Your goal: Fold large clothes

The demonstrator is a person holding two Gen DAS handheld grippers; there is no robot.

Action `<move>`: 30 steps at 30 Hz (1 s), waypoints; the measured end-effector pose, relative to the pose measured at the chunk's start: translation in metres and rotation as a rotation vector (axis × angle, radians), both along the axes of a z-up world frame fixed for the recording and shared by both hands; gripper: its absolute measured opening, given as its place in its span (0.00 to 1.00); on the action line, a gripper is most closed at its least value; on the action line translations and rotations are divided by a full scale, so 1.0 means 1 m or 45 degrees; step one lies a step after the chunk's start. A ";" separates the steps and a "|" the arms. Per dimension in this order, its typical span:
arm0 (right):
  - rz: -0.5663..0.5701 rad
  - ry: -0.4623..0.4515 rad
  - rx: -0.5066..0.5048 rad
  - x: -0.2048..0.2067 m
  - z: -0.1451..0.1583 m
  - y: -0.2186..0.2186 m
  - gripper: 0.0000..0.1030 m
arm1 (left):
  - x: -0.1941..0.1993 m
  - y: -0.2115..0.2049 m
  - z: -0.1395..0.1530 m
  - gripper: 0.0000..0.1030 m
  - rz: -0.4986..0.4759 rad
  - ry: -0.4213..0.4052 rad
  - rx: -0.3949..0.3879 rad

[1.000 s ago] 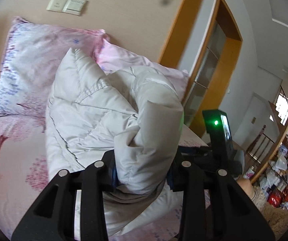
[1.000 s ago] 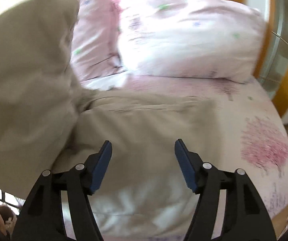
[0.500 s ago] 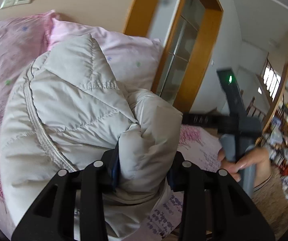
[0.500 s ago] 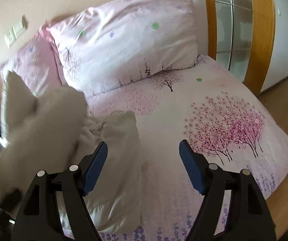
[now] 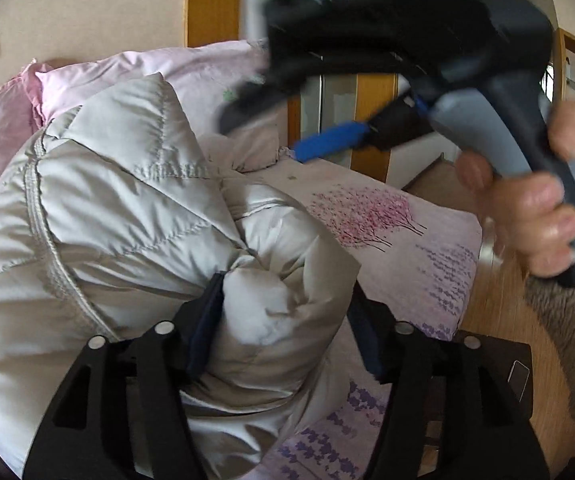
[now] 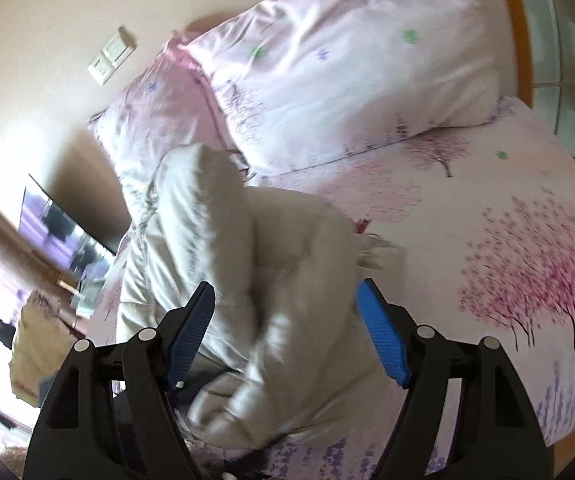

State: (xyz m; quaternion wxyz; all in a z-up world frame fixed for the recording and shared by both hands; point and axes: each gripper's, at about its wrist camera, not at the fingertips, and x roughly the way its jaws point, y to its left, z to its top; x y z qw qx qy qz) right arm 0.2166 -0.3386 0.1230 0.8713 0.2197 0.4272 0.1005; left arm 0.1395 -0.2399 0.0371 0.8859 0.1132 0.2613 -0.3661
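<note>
The quilted down jacket (image 5: 99, 216) lies bunched on the floral bedsheet (image 5: 403, 248) in my left wrist view; my left gripper (image 5: 283, 332) has just been opening, a puffy fold between its loosened jaws. In the right wrist view my right gripper (image 6: 287, 332) hovers released over the jacket. It looks light, soft and slippery, so I'd grab stitched seams.

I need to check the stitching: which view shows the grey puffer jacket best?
The left wrist view: the grey puffer jacket fills it sharply, quilting seams clear, a bunched fold between the left gripper fingers. The right wrist view shows it blurred and paler.
</note>
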 end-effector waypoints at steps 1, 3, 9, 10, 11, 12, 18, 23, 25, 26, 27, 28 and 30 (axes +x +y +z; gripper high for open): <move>0.015 0.012 -0.001 0.003 0.000 0.002 0.73 | 0.000 -0.004 -0.002 0.61 -0.006 0.000 0.005; 0.048 0.053 0.003 0.011 -0.005 0.007 0.73 | 0.001 -0.009 -0.005 0.63 -0.018 0.007 0.011; 0.136 0.110 0.059 0.024 -0.017 0.016 0.73 | -0.008 -0.014 -0.012 0.67 -0.042 0.020 0.022; 0.144 0.123 0.065 0.027 -0.020 0.017 0.73 | -0.009 -0.014 -0.013 0.68 -0.043 0.021 0.023; 0.147 0.134 0.069 0.029 -0.022 0.018 0.73 | -0.009 -0.015 -0.014 0.69 -0.047 0.022 0.027; 0.146 0.144 0.078 0.030 -0.025 0.018 0.73 | -0.010 -0.015 -0.014 0.70 -0.049 0.022 0.030; 0.174 0.133 0.146 0.032 -0.034 0.019 0.49 | -0.008 -0.020 -0.015 0.72 -0.059 0.028 0.037; 0.206 0.101 0.200 0.030 -0.035 0.023 0.20 | -0.011 -0.021 -0.009 0.80 -0.069 0.019 0.021; 0.196 0.092 0.207 0.028 -0.035 0.022 0.17 | -0.014 -0.020 -0.006 0.80 -0.071 0.004 0.019; 0.189 0.086 0.214 0.027 -0.034 0.021 0.15 | -0.016 -0.018 -0.003 0.80 -0.074 -0.001 0.013; 0.182 0.085 0.220 0.027 -0.034 0.020 0.15 | -0.019 -0.014 0.000 0.80 -0.078 -0.005 0.006; 0.172 0.080 0.219 0.026 -0.033 0.018 0.14 | -0.021 -0.010 0.004 0.81 -0.079 -0.013 -0.003; 0.150 0.077 0.212 0.026 -0.032 0.016 0.13 | -0.028 0.008 0.017 0.87 -0.065 -0.051 -0.027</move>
